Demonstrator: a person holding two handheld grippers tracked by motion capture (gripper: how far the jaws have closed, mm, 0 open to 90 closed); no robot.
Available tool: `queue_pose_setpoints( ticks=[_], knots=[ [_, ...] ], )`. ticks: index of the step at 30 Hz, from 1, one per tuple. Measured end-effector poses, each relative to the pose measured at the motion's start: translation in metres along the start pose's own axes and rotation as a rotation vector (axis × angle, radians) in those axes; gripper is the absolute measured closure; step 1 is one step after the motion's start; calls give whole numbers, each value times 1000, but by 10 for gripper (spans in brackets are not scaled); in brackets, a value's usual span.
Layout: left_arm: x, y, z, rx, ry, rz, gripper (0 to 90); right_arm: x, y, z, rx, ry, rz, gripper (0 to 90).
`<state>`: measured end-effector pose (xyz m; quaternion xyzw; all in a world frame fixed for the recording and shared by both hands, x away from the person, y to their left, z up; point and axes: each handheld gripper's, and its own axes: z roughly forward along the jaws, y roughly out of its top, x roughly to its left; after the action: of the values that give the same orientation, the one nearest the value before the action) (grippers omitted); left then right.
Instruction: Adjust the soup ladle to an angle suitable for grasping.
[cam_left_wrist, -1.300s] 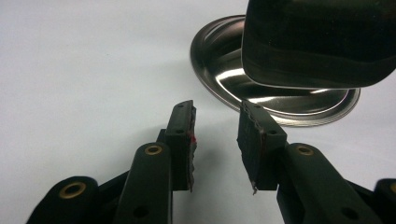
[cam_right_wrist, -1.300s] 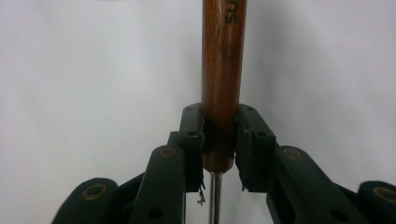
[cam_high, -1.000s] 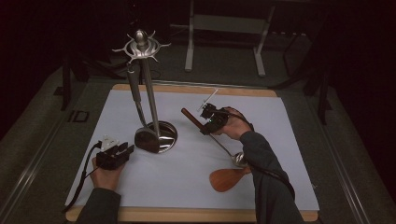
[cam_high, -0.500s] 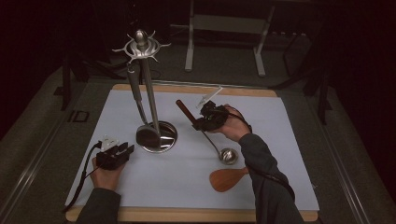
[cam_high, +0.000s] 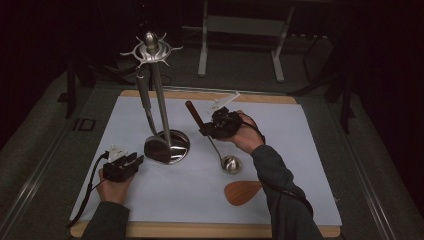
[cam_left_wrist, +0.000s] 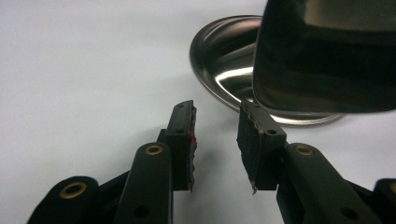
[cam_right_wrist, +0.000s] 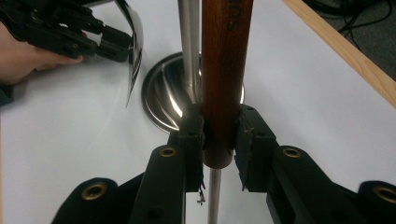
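A ladle with a brown wooden handle (cam_high: 192, 113) and a small steel bowl (cam_high: 231, 164) hangs slantwise in my right gripper (cam_high: 205, 129), right of the steel utensil stand (cam_high: 159, 95). In the right gripper view both pads of the right gripper (cam_right_wrist: 219, 140) press on the wooden handle (cam_right_wrist: 226, 70), so it is shut on it, and the stand's post (cam_right_wrist: 187, 46) rises just behind. My left gripper (cam_high: 135, 161) rests on the mat left of the stand's dish base (cam_high: 177, 147). In its own view the left gripper (cam_left_wrist: 216, 135) stands open with nothing between its jaws.
A dark steel turner (cam_high: 154, 149) hangs from the stand's crown, its blade (cam_left_wrist: 327, 56) just ahead of my left jaws over the base (cam_left_wrist: 224, 70). A wooden spatula head (cam_high: 242, 192) lies near the front right of the white mat (cam_high: 300, 150). Wooden board edges frame the mat.
My right gripper has risen and carried the ladle left toward the stand; its bowl has moved away from the wooden spatula. The left gripper has stayed put.
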<state>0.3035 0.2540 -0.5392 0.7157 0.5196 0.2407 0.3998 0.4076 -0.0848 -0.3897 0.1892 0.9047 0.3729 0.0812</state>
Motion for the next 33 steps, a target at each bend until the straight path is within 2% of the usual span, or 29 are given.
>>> queue_pose_setpoints(
  ticks=[10,33],
  knots=[
    [0,0,0,0,0,-1,672,8,5,-1,-68,-1,-11,741],
    [0,0,0,-1,0,0,672,22,15,-1,-138,2,-28,740]
  ],
)
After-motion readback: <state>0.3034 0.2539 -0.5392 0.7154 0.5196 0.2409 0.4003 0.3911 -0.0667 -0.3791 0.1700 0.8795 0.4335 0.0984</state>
